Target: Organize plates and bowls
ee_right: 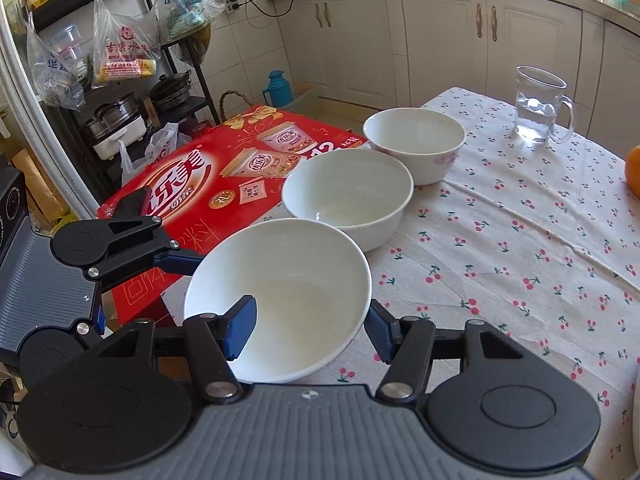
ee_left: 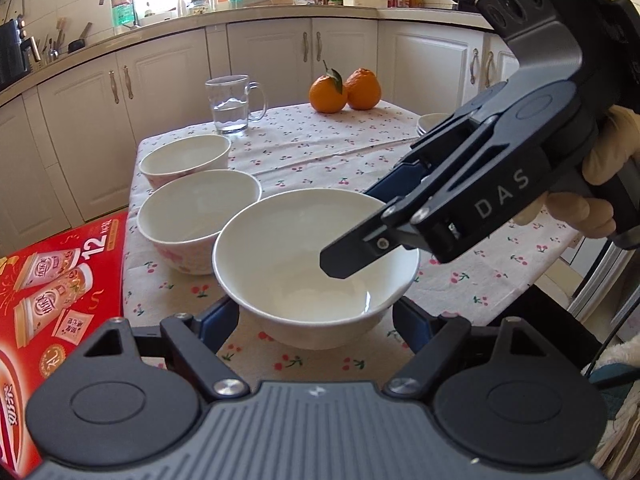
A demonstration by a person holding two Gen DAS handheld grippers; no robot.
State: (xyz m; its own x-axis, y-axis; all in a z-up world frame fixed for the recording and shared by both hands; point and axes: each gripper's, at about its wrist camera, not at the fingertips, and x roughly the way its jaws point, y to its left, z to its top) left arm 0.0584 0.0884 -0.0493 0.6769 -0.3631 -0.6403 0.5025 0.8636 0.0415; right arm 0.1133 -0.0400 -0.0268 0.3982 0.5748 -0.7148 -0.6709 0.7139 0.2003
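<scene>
Since the near bowl [ee_left: 288, 264] sits at the front of the row, both tools go for it. In the left wrist view our left gripper [ee_left: 312, 316] straddles it, jaws apart, though we can't tell if the pads press. The right gripper [ee_left: 360, 228] is clamped on the rim, one finger inside.

In the right wrist view, the middle bowl [ee_right: 348, 196] is just behind, probably where we'd nest it. The red carton [ee_right: 208, 184] crowds the table's left edge, while the cloth [ee_right: 520, 240] to the right lies open.
</scene>
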